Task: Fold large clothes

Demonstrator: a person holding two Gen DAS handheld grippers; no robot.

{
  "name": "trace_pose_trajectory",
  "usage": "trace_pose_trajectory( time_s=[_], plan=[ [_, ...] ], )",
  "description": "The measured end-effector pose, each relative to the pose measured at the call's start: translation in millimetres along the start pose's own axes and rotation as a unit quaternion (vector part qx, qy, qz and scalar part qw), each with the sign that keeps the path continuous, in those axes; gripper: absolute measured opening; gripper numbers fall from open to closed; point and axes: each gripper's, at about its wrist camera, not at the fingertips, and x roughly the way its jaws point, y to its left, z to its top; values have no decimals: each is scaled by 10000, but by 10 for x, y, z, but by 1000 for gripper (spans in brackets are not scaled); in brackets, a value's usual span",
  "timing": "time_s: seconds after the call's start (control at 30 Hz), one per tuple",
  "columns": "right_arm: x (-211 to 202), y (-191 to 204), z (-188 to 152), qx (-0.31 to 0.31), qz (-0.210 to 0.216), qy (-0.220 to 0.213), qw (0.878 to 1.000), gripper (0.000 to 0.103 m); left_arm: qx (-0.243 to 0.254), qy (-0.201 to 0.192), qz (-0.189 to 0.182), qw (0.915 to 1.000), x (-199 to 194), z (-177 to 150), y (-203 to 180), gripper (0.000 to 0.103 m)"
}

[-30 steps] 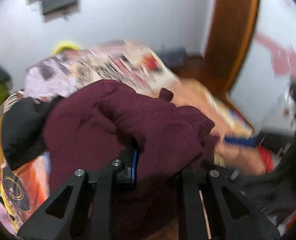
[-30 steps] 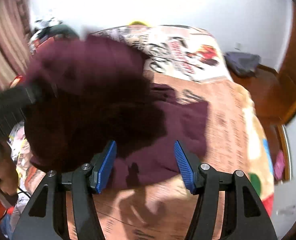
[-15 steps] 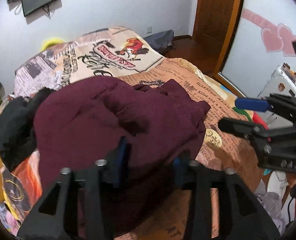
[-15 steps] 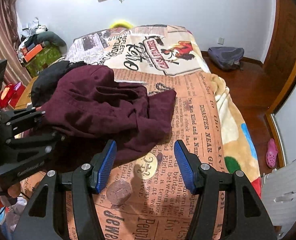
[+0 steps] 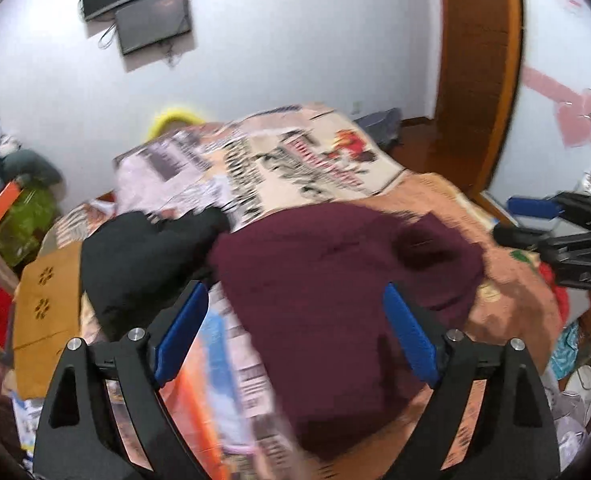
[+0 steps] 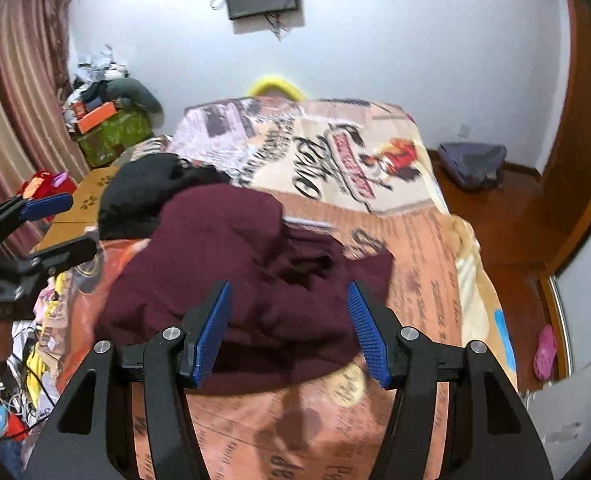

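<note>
Sprawling newsprint bedspread (image 6: 395, 184), "Retro" lettering beside maroon garment (image 6: 231, 272)

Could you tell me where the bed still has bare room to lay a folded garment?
Free: the orange newspaper-print bedspread right of the crumpled maroon garment, up to the bed's right edge, and the cream printed stretch behind it. Crowded: the left side, where a black garment adjoins the maroon one.

bedspread print (image 5: 295, 168) motion-blurred; maroon garment's (image 5: 335, 280) near edge indistinct
</note>
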Motion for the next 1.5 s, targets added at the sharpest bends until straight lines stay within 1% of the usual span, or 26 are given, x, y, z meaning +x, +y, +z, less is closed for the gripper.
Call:
trace_pose_trajectory(
  time_s=[0.1,0.17,0.23,0.27,0.33,0.4,0.47,0.53,0.57,0.63,0.7,0.77,0.87,0.93,1.0,1.13,1.23,1.3,1.4,1.43,1.5],
  plan=[
    [97,165,111,-162,161,-29,9997,56,-72,392,-58,9992,174,-60,240,89],
    [203,248,159,-217,277,31,9994,60,-57,738,-68,9972,358,-135,333,89],
    [337,295,165,-230,341,139,9991,62,-89,1073,-210,9940,547,-255,383,89],
    [425,306,153,-227,356,235,9988,62,-124,1171,-284,9926,592,-311,385,89],
    [559,296,104,-244,307,423,9983,62,-221,1403,-485,9887,742,-446,364,89],
    [685,238,26,-339,61,610,9975,62,-283,1526,-637,9858,842,-579,307,90],
    [827,96,-102,-433,-213,888,9949,62,-308,1510,-645,9859,905,-658,252,90],
    [893,-74,-232,-364,-159,1063,9935,64,-395,1490,-730,9853,941,-714,206,90],
    [904,-161,-311,-310,-68,1054,9939,67,-378,1489,-762,9852,962,-734,168,90],
    [898,-269,-432,-250,-25,1034,9943,72,-298,1431,-748,9864,1003,-771,74,91],
    [884,-319,-525,-203,62,976,9950,72,-244,1431,-721,9868,1035,-804,-5,91],
    [852,-318,-572,-171,61,894,9958,72,-230,1432,-733,9867,1058,-822,-47,91],
    [793,-268,-539,-113,-35,920,9957,72,-213,1378,-693,9878,1028,-817,-65,91],
    [773,-246,-461,-8,-109,1015,9948,72,-181,1327,-631,9890,1004,-829,-71,91],
    [737,-194,-375,-14,-238,998,9947,72,-148,1300,-568,9898,1003,-838,-78,91],
    [645,-8,-215,-443,-441,657,9959,75,-147,1286,-550,9901,1006,-857,-97,91],
    [669,-14,-157,-481,-547,549,9958,75,-185,1278,-566,9900,1009,-862,-103,91],
    [717,-96,-170,-353,-489,615,9963,75,-232,1284,-600,9896,1017,-864,-86,91],
    [835,-324,-281,-58,-509,887,9947,75,-301,1279,-652,9892,1021,-867,-71,91],
    [865,-423,-336,90,-390,961,9946,78,-321,1275,-677,9890,1020,-867,-71,91],
    [898,-620,-438,558,-21,1056,9928,79,-349,1264,-718,9888,1018,-866,-76,91]
  ],
)
